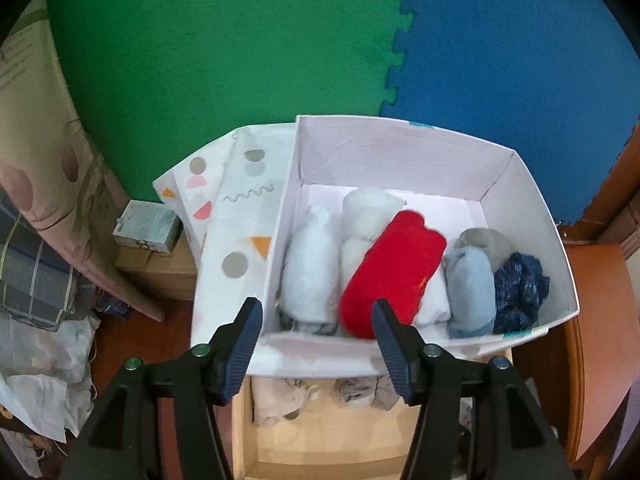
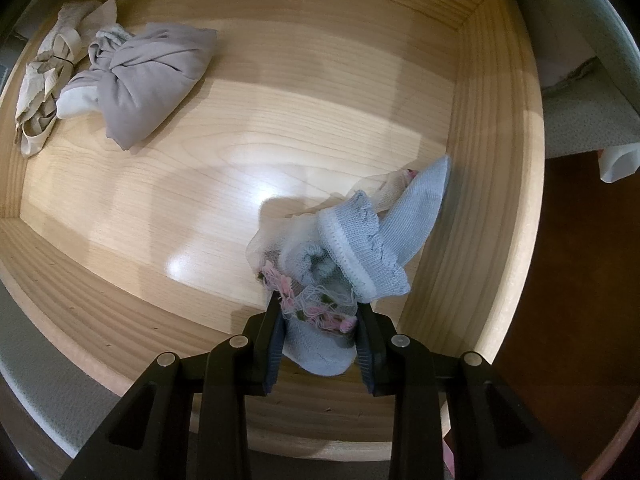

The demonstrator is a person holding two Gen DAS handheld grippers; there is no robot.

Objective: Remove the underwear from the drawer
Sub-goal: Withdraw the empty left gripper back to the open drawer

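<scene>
Fingers (image 2: 276, 344) pinch blue underwear (image 2: 360, 236) (no legible writing).

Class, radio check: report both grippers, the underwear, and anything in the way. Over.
Left gripper open, empty, over the white box. Right gripper shut on the light blue garment inside the wooden drawer. Grey bundle well aside; path clear.

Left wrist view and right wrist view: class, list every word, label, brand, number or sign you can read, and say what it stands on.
No text can be read in either view.
Small box beside the patterned lid: print on it, too blurred to read.
Pale sheet at the left edge: faint lines of print, too blurred to read.
Wooden drawer: no text.
</scene>
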